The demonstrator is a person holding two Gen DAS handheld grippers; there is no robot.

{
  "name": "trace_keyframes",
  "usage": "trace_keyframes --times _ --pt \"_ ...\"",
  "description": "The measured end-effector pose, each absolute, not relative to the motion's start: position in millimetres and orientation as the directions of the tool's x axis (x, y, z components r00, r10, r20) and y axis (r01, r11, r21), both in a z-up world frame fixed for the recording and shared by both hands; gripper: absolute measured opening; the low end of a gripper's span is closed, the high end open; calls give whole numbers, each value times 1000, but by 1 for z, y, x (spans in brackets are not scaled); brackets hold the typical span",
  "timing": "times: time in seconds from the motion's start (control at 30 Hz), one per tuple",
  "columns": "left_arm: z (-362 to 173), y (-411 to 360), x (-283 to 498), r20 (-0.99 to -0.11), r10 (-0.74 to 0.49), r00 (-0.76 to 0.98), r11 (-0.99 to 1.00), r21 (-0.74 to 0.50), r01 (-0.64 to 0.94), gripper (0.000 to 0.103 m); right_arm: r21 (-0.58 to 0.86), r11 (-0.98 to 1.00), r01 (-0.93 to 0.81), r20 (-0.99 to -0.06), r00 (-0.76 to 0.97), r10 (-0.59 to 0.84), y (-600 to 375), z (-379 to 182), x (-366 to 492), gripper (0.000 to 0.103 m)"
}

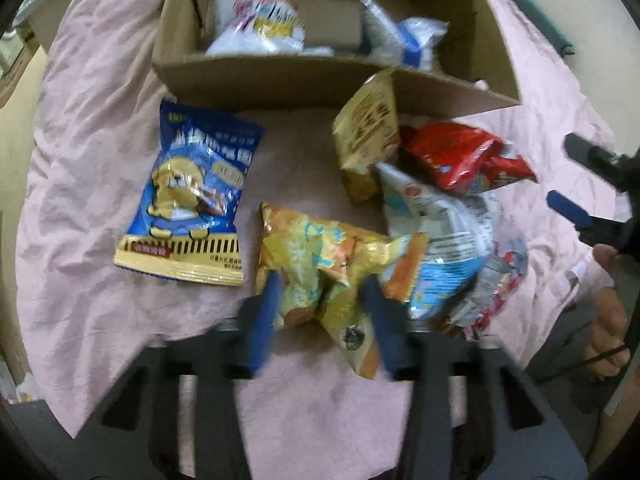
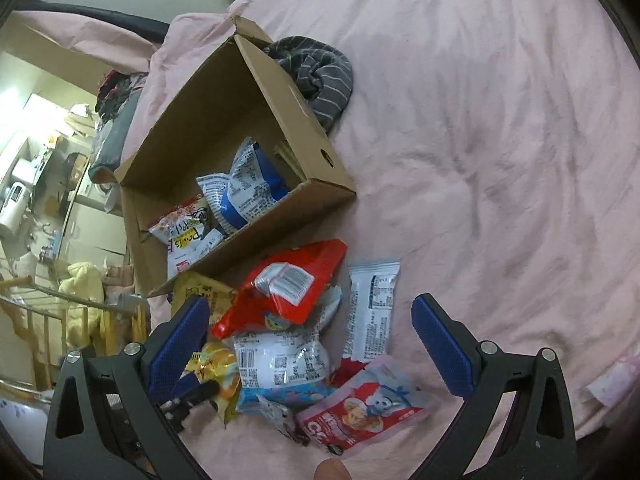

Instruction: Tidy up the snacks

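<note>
My left gripper point(image 1: 320, 300) is shut on a yellow-orange snack bag point(image 1: 320, 264), which is crumpled between its blue pads. A blue bag with a cartoon dog point(image 1: 188, 196) lies to its left. A tan bag point(image 1: 366, 136), a red bag point(image 1: 460, 156) and a white-blue bag point(image 1: 444, 232) lie to its right. The open cardboard box point(image 1: 280, 76) behind holds white-and-blue bags point(image 1: 256, 20). My right gripper point(image 2: 312, 340) is open above the pile, over a white bag point(image 2: 280, 360), the red bag point(image 2: 288, 292) and a white bar wrapper point(image 2: 370, 312).
Everything lies on a wrinkled pink bedsheet point(image 2: 500, 140). A grey striped garment point(image 2: 320, 72) lies behind the box point(image 2: 256, 92). A pink-red pouch point(image 2: 364, 408) lies at the pile's near edge. The bed's edge and a cluttered room are on the left.
</note>
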State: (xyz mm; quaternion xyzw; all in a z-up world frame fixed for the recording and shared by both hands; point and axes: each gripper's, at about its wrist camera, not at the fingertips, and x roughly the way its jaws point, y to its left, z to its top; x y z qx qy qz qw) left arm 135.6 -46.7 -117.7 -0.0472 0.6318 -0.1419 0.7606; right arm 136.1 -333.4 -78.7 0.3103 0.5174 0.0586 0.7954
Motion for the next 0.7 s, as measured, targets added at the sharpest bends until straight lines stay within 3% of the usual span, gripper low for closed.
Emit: trace_keyframes --times 0.07,0.1,0.4,0.43,0.53,0.7 --pt "-125 -49 137 -952 -264 154 959 -242 149 71 561 796 229 -783 460 419 -331 -78 138 103" --pt "-128 -52 139 -956 -251 155 962 -227 154 76 561 796 228 -783 459 420 -329 -78 139 103" --pt "-160 -76 150 -979 -175 101 969 -153 194 86 548 808 216 -789 454 414 -328 -78 141 103" --pt "-158 -79 148 -980 -171 105 966 -146 212 85 548 808 218 -790 453 413 -329 -79 141 103" --pt "-151 -81 142 -977 -187 105 960 -159 229 55 548 807 220 -790 451 414 -332 -79 140 103" --pt "-126 -61 134 -966 -224 130 961 -197 192 49 565 798 208 -785 433 443 -327 -81 143 103"
